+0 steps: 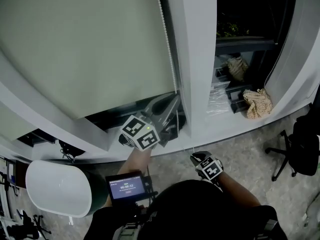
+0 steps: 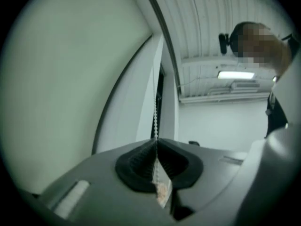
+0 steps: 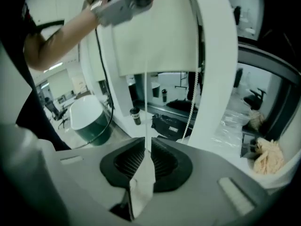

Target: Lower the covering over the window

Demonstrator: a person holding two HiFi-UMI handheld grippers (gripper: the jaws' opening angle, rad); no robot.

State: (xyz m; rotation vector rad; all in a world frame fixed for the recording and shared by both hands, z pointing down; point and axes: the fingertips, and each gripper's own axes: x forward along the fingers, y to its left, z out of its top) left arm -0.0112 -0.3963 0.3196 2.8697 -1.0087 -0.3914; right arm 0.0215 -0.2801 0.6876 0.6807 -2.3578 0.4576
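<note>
A pale roller blind [image 1: 85, 44] hangs over the window, its lower edge a little above the sill. Its white bead chain [image 1: 166, 44] runs down the blind's right edge beside a white column [image 1: 197, 59]. My left gripper [image 1: 169, 106] is raised to the chain, and in the left gripper view the left gripper [image 2: 155, 142] is shut on the chain [image 2: 154, 112]. My right gripper [image 1: 195, 157] is lower down. In the right gripper view the right gripper [image 3: 146, 147] stands slightly open, with one strand of the chain [image 3: 146, 107] passing loosely between the pads. The other strand [image 3: 193, 93] hangs to the right.
A crumpled cloth [image 1: 257, 103] lies on the sill at right, with a dark office chair [image 1: 295, 149] on the floor near it. A white tub-shaped seat [image 1: 57, 186] stands at lower left. A small screen [image 1: 129, 186] sits at my chest.
</note>
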